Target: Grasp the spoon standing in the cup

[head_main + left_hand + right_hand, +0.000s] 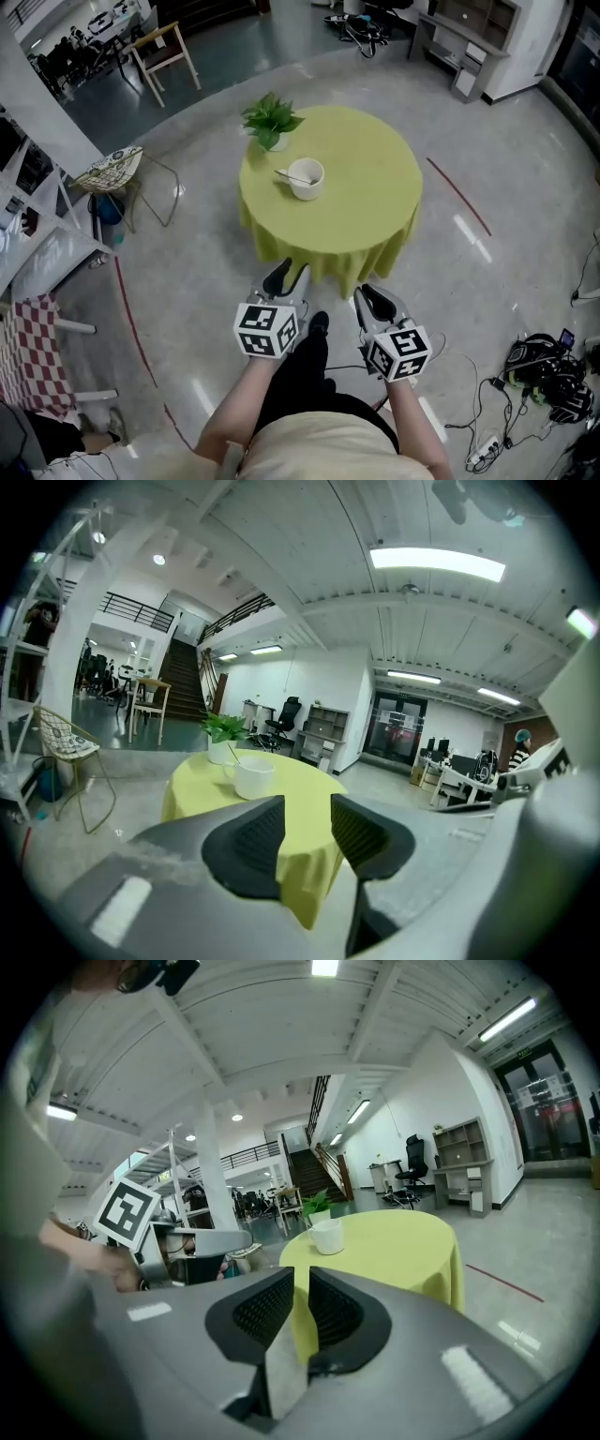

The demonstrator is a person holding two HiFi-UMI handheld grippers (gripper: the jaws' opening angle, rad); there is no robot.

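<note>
A polished grey floor (525, 141) is seen, crossed by a thin red line (459, 197). A round worktop (375, 178) draped in yellow-green cloth is set mid-room. A wooden chair (167, 56) and a wire chair (112, 171) are placed beyond it to the left (the wire one nearer). White walls (319, 677), a dark staircase (183, 682) and a beamed ceiling (309, 555) lit by strip lights (436, 562) are shown. Cables (544, 375) are heaped on the floor at the right.

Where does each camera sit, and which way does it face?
Head view: on the person's head, facing down at table, cup, plant; forearms, left claw, right claw show.
Left gripper view: on the left claw, facing along its open jaws towards the table.
Right gripper view: on the right claw, likewise; left claw shows too.
All three share the cup.
</note>
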